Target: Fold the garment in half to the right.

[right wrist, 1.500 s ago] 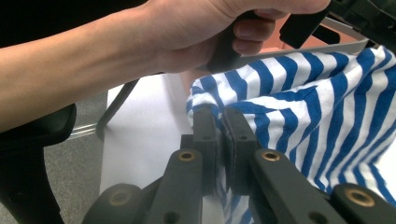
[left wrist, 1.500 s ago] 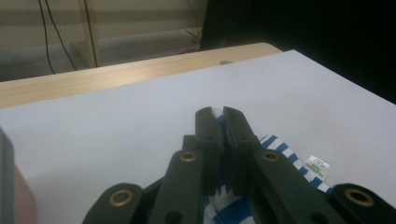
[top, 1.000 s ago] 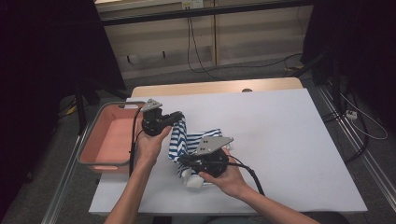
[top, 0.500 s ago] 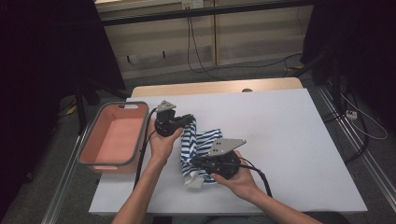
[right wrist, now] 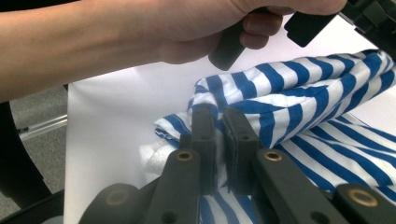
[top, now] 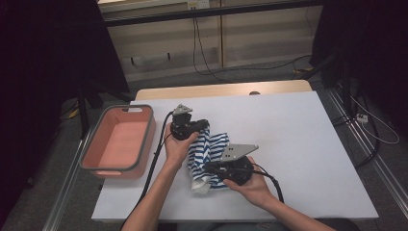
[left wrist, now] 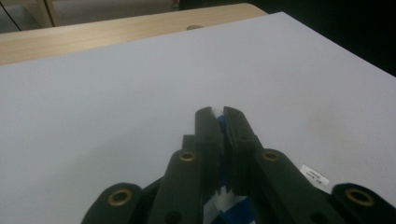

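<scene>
Dim room, soft even overhead light

The whole right half of the table (top: 308, 144) lies bare, from the far edge to the near edge, open to any pass. At the left edge the pink tub (top: 118, 142) walls off that side, with the left gripper (top: 204, 126) just beside it. The striped cloth (top: 211, 154) and right gripper (top: 208, 168) crowd the near-middle.

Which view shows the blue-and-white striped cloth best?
Right gripper view: the blue-and-white striped cloth is close, folds and stripes sharp. High view shows the whole bunch, small, on the white table. Left gripper view shows a sliver between the jaws.
</scene>
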